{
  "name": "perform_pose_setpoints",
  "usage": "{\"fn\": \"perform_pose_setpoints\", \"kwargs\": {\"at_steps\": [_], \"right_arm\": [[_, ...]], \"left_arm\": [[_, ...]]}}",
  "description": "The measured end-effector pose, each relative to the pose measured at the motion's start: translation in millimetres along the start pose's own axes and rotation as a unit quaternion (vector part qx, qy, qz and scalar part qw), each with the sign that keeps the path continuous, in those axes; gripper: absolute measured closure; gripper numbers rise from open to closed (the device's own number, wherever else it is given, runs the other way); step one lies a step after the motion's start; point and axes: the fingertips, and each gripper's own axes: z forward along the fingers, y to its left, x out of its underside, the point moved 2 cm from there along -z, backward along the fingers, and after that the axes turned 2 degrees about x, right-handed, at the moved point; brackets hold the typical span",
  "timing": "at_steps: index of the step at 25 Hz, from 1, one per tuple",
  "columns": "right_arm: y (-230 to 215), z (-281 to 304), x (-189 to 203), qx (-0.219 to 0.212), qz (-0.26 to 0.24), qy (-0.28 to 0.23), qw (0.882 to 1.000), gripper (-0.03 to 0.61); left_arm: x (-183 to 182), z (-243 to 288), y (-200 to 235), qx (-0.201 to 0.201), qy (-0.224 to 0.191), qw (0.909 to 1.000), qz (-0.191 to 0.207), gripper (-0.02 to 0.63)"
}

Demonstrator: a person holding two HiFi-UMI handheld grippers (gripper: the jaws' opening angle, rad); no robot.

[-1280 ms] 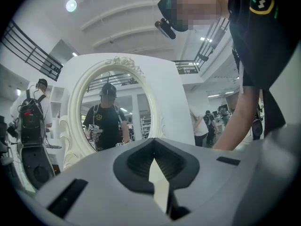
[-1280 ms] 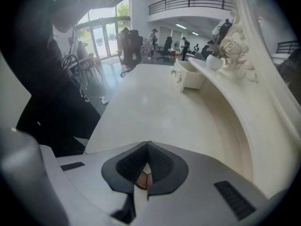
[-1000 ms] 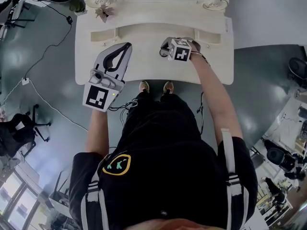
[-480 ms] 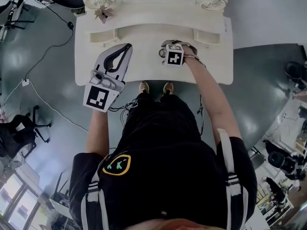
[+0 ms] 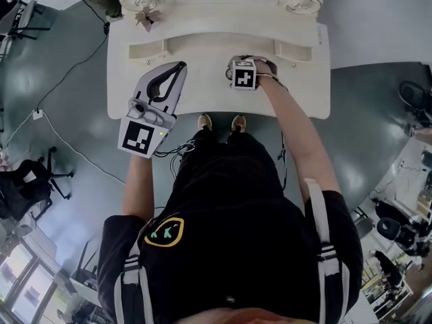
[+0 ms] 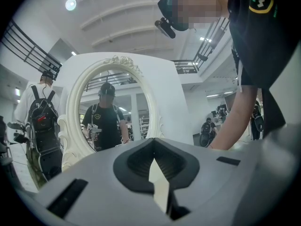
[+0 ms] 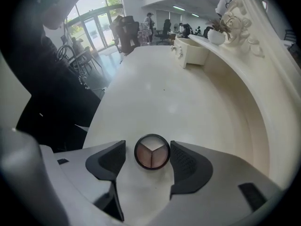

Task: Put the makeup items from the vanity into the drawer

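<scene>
**Asker:** Where is the makeup item?

**Describer:** A round eyeshadow compact (image 7: 152, 151), dark-rimmed with three brownish shades, lies flat on the white vanity top (image 7: 160, 93). It sits near the vanity top's front edge, a little right of the middle as the person faces it. From the head view it is covered by the gripper above it.

**Asker:** What is the right gripper doing?

**Describer:** The right gripper (image 7: 150, 149) points steeply down at the vanity top. Its jaws are partly open and have just been closing in a little, with the compact lying between them. A clear strip of vanity top shows between the compact and one pad. The other pad sits just beside the compact's rim, and whether it touches cannot be made out. The compact is not gripped.

**Asker:** And the left gripper?

**Describer:** The left gripper (image 6: 153, 145) is held level over the left part of the vanity top. Its tips point toward the back of the vanity top. Its jaws are pressed together with nothing between them.

**Asker:** What else is on the vanity top?

**Describer:** At the back stands an oval mirror (image 6: 113, 107) in a carved white frame. A small drawer (image 7: 190, 51) with knobs sits at the back left corner. A small white pot (image 7: 216, 36) rests on the ledge just behind it. The person (image 5: 229, 235), in a black top, stands at the front edge, shoes (image 5: 219, 122) showing just below it.
</scene>
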Motion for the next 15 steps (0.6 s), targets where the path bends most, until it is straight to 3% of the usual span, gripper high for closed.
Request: {"fn": "perform_pose_setpoints", "kwargs": {"at_steps": [3, 15], "right_arm": [[3.3, -0.9, -2.1, -0.002, -0.013, -0.001, 1.0, 0.33], [8.2, -19.7, -9.9, 0.021, -0.031, -0.02, 0.999, 0.336]], "left_arm": [[-0.5, -0.9, 0.3, 0.0, 0.001, 1.0, 0.0, 0.595], [-4.6, -2.3, 0.0, 0.002, -0.005, 1.0, 0.001, 0.595]]}}
